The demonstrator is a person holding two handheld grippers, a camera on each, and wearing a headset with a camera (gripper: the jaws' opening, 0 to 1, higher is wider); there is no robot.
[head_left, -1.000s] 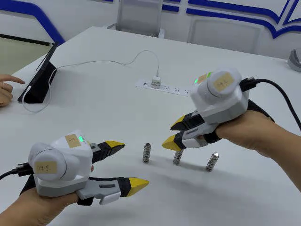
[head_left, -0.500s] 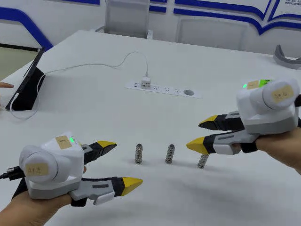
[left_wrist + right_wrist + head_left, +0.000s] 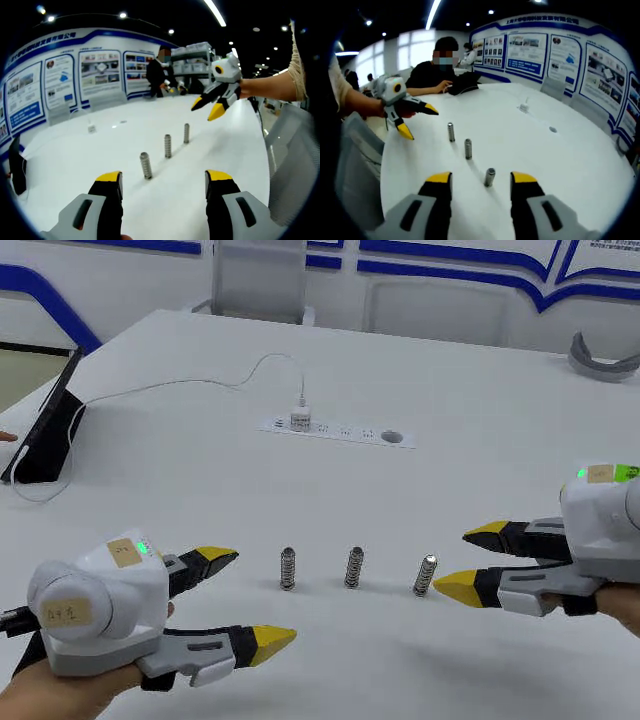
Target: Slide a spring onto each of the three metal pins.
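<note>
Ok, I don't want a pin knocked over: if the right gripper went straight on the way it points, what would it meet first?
Most likely the nearest sprung pin, which stands right ahead of the right gripper, in line with the gap between its open jaws; height is hard to judge.

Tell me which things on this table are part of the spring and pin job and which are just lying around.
Job: left pin, middle pin, right pin, each with a spring on it; left gripper; right gripper.
Lying about: power strip, charger, tablet, chair.
</note>
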